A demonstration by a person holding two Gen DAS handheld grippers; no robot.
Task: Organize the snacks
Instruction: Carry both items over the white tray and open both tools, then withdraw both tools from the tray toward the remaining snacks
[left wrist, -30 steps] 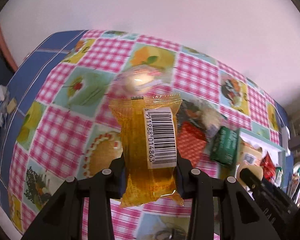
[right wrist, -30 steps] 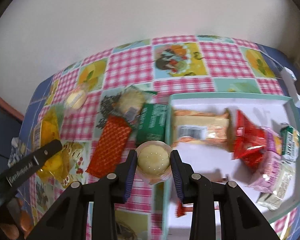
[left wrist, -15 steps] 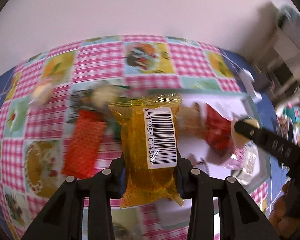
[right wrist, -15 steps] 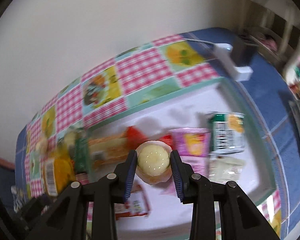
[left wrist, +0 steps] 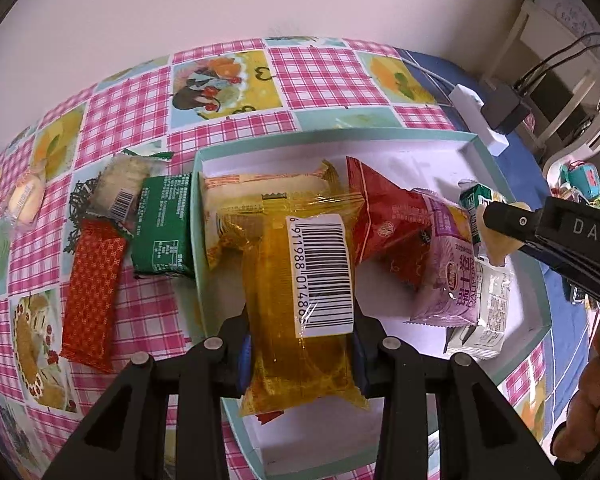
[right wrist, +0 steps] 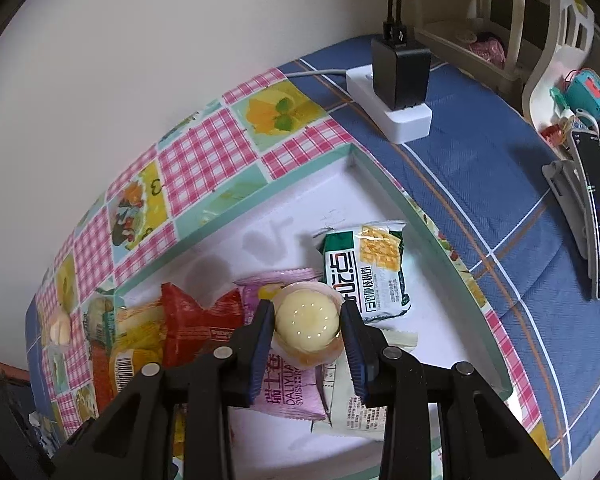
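Observation:
My left gripper is shut on a yellow barcoded snack packet, held above the left part of the white tray with a green rim. My right gripper is shut on a round pale yellow jelly cup, held over the packets in the tray. In the tray lie a red packet, a purple packet, an orange packet and a green-and-white cracker packet. The right gripper also shows in the left wrist view.
On the checked cloth left of the tray lie a green packet, a red patterned packet, a pale biscuit packet and a small round cake. A white power strip with a black charger and a phone on a stand sit to the right.
Both grippers have swung right from the cloth, each still holding its snack. The left now hangs over the tray's left part, the right over the packets in its middle.

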